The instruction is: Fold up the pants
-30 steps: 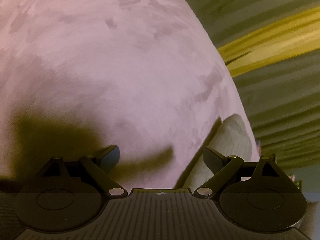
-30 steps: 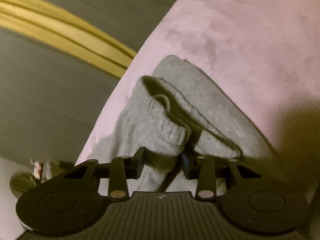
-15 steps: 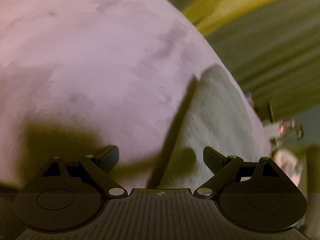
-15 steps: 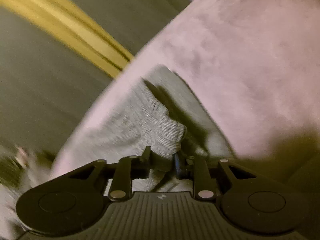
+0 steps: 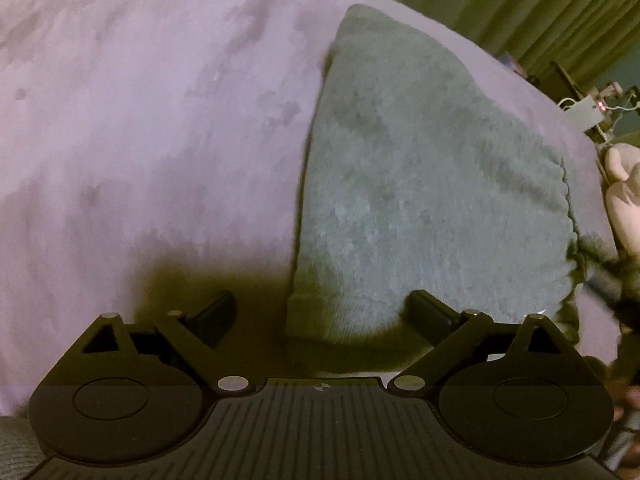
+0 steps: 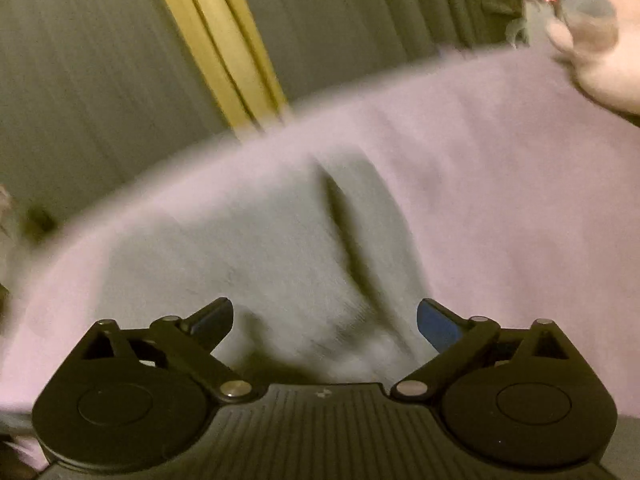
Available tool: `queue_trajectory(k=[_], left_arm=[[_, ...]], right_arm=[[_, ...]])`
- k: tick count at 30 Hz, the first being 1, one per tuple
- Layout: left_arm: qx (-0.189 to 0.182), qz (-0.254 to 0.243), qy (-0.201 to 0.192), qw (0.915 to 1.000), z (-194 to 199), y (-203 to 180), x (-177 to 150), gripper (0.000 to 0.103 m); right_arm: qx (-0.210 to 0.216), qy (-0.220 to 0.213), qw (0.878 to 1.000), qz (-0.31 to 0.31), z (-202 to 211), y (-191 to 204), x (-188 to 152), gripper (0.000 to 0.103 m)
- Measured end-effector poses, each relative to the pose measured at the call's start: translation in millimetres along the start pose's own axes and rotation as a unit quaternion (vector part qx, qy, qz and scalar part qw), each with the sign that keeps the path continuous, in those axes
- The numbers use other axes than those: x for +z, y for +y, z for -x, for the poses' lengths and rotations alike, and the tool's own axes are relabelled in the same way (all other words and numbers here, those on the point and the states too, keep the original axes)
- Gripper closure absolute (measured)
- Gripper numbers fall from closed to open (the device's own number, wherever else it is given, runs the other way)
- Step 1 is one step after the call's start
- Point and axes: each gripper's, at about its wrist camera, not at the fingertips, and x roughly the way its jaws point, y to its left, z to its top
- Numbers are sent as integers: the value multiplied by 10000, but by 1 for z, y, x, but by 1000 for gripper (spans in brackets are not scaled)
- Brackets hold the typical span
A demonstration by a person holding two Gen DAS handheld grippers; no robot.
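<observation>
Released! Right gripper had the ribbed cuff of the pants pinched a moment ago; its jaws have just been opening and now stand spread wide, the cloth lying loose beneath them with neither pad pressing on it. Meanwhile the view from the left has swung across, so the pants, only a sliver at the edge a second back, now fill the right half of that picture.

Biggest thing on show is the pink blanket, soft and mottled, covering the whole surface. On it, near the far edge, lie the grey pants, flat in a folded slab with one straight side running up the middle of the left view and a ribbed band at the near end. In the blurred right view the same pants show a dark crease down the middle.

Left gripper hangs just over the near end of the pants, jaws spread apart, holding nothing; they have just opened a touch further.

Beyond the blanket, grey curtains with a yellow stripe. A hand peeks in at the right edge.
</observation>
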Motion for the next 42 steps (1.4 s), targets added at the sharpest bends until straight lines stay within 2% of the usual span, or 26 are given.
queue_trajectory(k=[1,3,4,6,8,11,15,20,24,27,32,39,42], left_arm=[[-12,48,48,10000,1,0,1,3],[-86,136,41,9999,6,2,0,3],[-174,201,-4,9996,10,5,0,3],[-327,386,-93,9987,14,9,4,4],[-397,415,-183,9982,17,13,10,4],[-333,201,-278,9989,17,10,23,4],[-244,-326,-259,9988,4,-5,46,4],[-833,-447,55,9955,-26,-10,76,4],[-972,-690,145,9928,-45,-21,91,3],[-919,-949,229,9910,-61,-33,96,0],[-687,-1767,79,9818,-74,-54,93,0],[-815,-1895,81,9785,-73,-47,94,0],[-833,-1904,72,9781,-74,-49,95,0]], right_arm=[[-34,264,9996,6,-9,-6,-4,4],[355,487,9957,-709,-7,-26,-2,4],[449,607,9939,-808,-7,-30,2,4],[610,648,9933,-737,-3,-34,7,4],[780,514,9935,-649,0,-38,11,4],[907,503,9932,-531,-2,-40,11,4],[1037,668,9921,-237,-23,-44,21,4],[1612,1064,9809,-234,-44,-49,34,4],[2024,1346,9700,11,-58,-55,45,4],[2275,1426,9630,220,-66,-56,50,4],[2753,1502,9495,131,-80,-66,55,4],[2895,1629,9430,191,-82,-65,61,4],[2966,1741,9390,-43,-82,-69,67,4]])
